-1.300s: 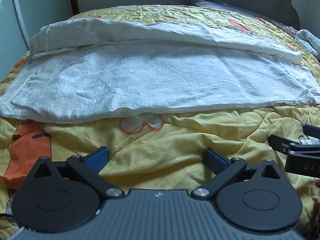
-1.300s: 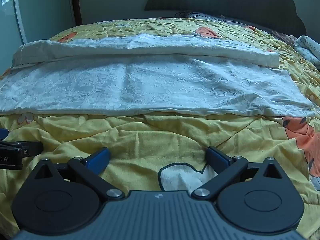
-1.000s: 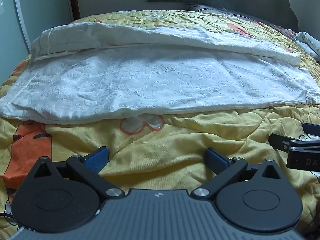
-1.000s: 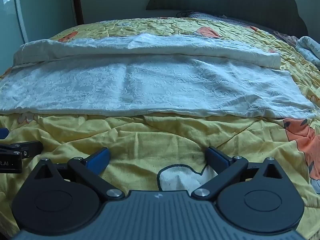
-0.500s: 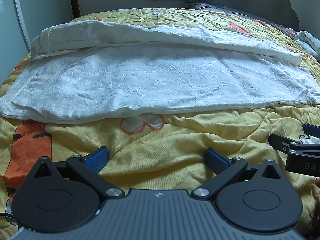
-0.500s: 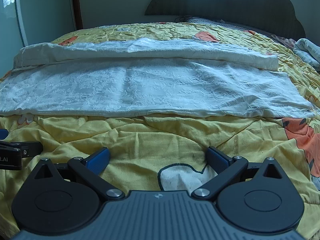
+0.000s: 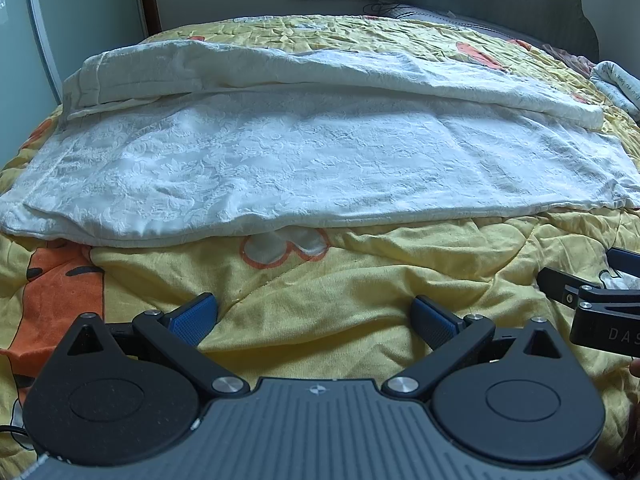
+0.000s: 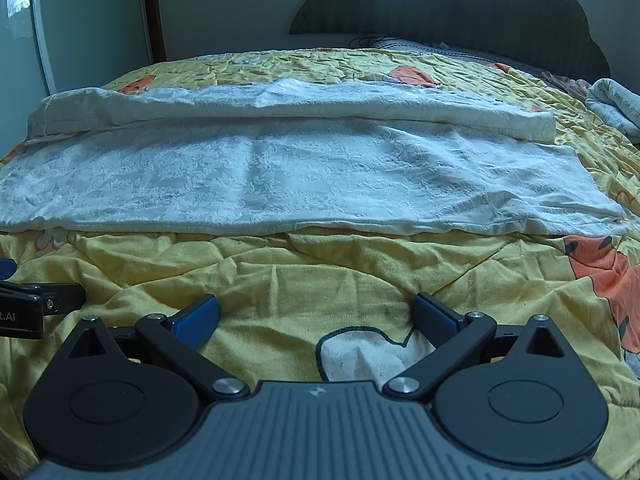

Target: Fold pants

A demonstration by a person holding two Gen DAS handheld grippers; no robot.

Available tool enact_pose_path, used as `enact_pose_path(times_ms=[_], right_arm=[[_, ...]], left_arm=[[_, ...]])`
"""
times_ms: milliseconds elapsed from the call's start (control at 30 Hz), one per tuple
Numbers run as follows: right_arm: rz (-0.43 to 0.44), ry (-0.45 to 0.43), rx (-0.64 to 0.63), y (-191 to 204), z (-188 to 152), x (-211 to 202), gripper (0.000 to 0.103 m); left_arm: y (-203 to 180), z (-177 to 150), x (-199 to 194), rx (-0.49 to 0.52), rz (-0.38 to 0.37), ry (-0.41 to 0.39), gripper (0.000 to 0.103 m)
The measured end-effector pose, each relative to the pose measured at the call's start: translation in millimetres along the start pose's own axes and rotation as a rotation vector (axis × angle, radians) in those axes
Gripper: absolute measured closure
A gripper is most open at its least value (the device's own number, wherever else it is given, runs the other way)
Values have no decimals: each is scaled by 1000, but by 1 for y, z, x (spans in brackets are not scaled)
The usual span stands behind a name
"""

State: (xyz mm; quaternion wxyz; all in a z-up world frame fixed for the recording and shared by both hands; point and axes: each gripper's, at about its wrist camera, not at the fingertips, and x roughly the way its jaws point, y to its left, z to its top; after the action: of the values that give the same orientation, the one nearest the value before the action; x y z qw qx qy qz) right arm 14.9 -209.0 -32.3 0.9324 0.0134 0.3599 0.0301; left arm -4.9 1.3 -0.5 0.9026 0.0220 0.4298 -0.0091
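One pair of white pants (image 7: pixel 312 160) lay stretched sideways across the yellow quilt (image 7: pixel 320 288) on the bed, its fabric textured with a raised floral pattern. The far part of the garment was turned over toward the near part, forming a long cream-coloured roll (image 7: pixel 320 68) that ran nearly the whole width of the pants; the near leg lay flat and single, with its long hem facing the two grippers. In the right wrist view the same pants (image 8: pixel 300 176) filled the middle of the bed, with the folded layer (image 8: pixel 288 106) behind.

Two grippers were in view, both low over the quilt and short of the near hem of the pants, touching no cloth. The left gripper (image 7: pixel 314 314) had its jaws spread wide, its two blue pads (image 7: pixel 192 318) well apart with bare quilt between them. The right gripper (image 8: pixel 316 316) stood likewise with its jaws wide and empty, and between its two blue pads (image 8: pixel 196 320) lay a white heart-shaped patch (image 8: pixel 360 356) printed on the quilt (image 8: pixel 320 276). Each gripper showed at the edge of the other's view: the right one (image 7: pixel 600 300) beside the left, the left one (image 8: pixel 28 304) beside the right.

One dark scalloped headboard (image 8: pixel 460 16) stood behind the bed, and one folded pale cloth (image 8: pixel 616 106) lay at the far right edge of the quilt. Orange cartoon prints (image 7: pixel 64 284) marked the quilt in several places.
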Motion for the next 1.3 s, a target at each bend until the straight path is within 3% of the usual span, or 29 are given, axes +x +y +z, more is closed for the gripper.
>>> enact_pose_path(times_ms=[767,1067,1300], right_arm=[[0,-4,-2,0,0,0,0],[7,-5,-5,-1,-1,0,0],[30,3,-29,-4,1,2,0]], left_arm=[[-1,-2,0,4,2,-3,0],[-2,-12,-4,5,3,-66,0],[4,-19,-13,13,-11,-66,0]])
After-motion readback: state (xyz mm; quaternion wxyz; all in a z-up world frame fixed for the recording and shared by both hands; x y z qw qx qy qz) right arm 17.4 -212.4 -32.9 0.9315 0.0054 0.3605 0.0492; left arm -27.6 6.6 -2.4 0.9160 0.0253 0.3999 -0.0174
